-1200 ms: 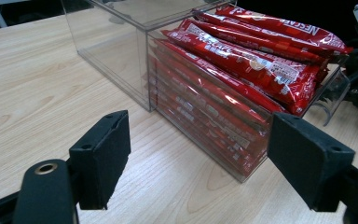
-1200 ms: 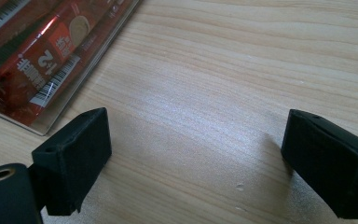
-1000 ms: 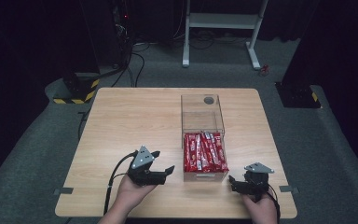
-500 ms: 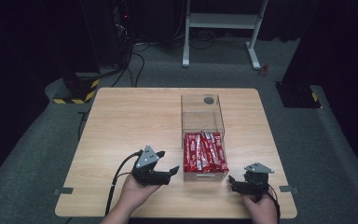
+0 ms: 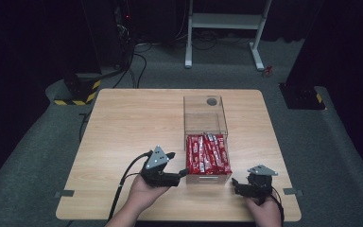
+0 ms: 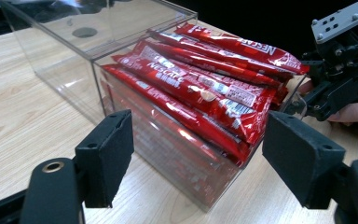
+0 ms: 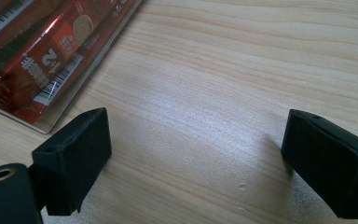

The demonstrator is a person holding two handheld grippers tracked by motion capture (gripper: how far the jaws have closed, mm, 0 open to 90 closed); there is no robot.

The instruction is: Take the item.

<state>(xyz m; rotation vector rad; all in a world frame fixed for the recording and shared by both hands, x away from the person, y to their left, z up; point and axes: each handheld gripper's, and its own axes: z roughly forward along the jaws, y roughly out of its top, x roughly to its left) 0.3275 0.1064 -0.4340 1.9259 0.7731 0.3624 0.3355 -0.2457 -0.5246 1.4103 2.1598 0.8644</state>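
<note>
The left claw (image 5: 182,174) stands released at the near left corner of the clear plastic box (image 5: 205,118), low in the middle of the high view, its jaws wide apart and grasping nothing. The red foil snack sticks (image 5: 208,153) lie packed lengthwise in the near half of that box, on the pale wooden bench (image 5: 123,127). The step in hand looks like a reach for the top stick; to do it well the left claw should probably rise over the near wall, come down across one stick's width rather than its length, and close on a single wrapper so the neighbours stay put. The right claw (image 5: 236,185) rests released at the lower right, jaws spread over bare wood, and could steady the box wall if it slides. The left gripper view (image 6: 191,84) gives what the high view cannot: the sticks heap above the rim, the topmost tilted, and the far half of the box is empty. The right gripper view (image 7: 42,60) adds barcodes on the wrappers pressed against the transparent wall at its upper left.
</note>
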